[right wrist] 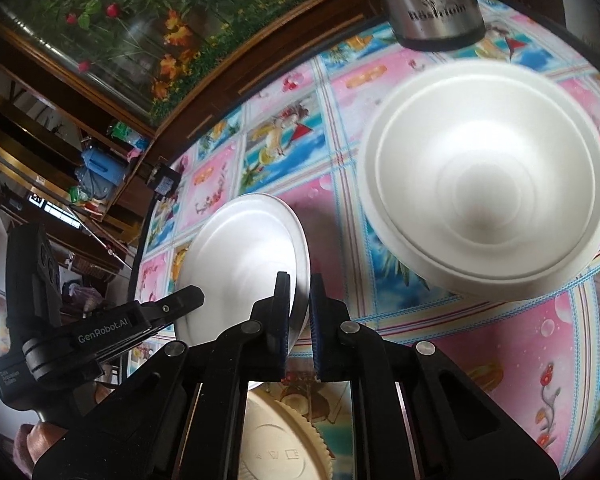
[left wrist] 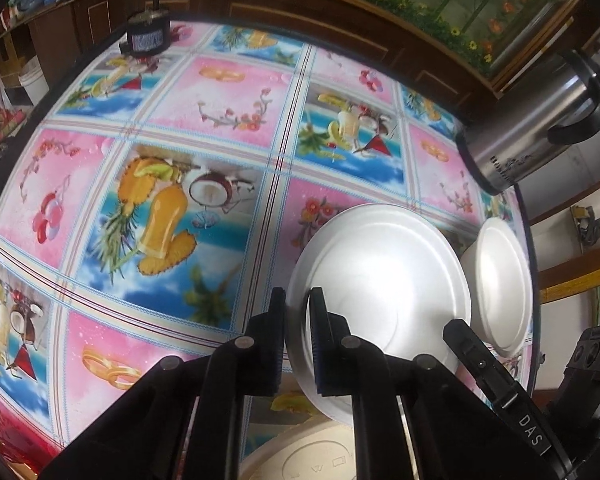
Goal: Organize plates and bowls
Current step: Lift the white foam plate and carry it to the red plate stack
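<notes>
Both grippers clamped on white plate (left wrist: 380,280) rim, white bowl (right wrist: 488,184) beside, steel flask (left wrist: 540,120) behind

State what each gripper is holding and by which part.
Both hold one white plate: the left gripper pinches its rim on one side, the right gripper the opposite rim.

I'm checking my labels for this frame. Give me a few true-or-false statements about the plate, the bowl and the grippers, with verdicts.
1. The left gripper and the right gripper are both shut on the white plate, at its rim. True.
2. The white bowl is stacked on that plate. False: it is beside the plate, apart from it.
3. A steel flask stands on the tablecloth. True.
4. The tablecloth is plain white. False: it bears colourful fruit and flower pictures.
</notes>
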`<action>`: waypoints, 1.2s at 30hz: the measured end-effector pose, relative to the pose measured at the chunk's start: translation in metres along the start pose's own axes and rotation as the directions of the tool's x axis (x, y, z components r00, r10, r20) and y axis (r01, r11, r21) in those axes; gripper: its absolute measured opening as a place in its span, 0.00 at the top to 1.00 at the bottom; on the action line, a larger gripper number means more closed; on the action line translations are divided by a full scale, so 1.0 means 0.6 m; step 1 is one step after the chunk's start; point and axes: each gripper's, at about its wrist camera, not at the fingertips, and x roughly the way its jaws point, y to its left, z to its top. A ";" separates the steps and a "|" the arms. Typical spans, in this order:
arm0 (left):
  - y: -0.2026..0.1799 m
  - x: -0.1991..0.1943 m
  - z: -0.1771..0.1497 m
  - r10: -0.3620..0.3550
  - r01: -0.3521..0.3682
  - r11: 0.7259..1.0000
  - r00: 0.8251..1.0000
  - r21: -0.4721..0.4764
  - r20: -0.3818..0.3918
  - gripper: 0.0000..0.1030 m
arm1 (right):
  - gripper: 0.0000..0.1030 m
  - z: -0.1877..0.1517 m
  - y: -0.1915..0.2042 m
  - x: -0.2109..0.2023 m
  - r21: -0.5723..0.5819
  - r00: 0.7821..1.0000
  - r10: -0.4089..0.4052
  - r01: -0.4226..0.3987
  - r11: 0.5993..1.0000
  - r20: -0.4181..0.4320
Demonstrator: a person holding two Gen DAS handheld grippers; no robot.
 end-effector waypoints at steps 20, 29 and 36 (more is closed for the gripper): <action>0.167 -0.273 -0.165 0.103 -0.101 0.995 0.988 -0.019 0.117 0.90 | 0.92 -0.185 0.206 -0.119 -0.175 0.969 0.246 -0.246 0.953 -0.025; 0.294 -0.348 -0.284 0.180 -0.172 0.981 0.978 -0.084 0.102 0.88 | 0.91 -0.339 0.326 -0.127 -0.319 0.958 0.244 -0.281 0.905 -0.152; 0.384 -0.316 -0.347 0.197 -0.191 0.968 0.980 -0.164 0.020 0.88 | 0.91 -0.434 0.356 -0.076 -0.383 0.953 0.172 -0.260 0.886 -0.249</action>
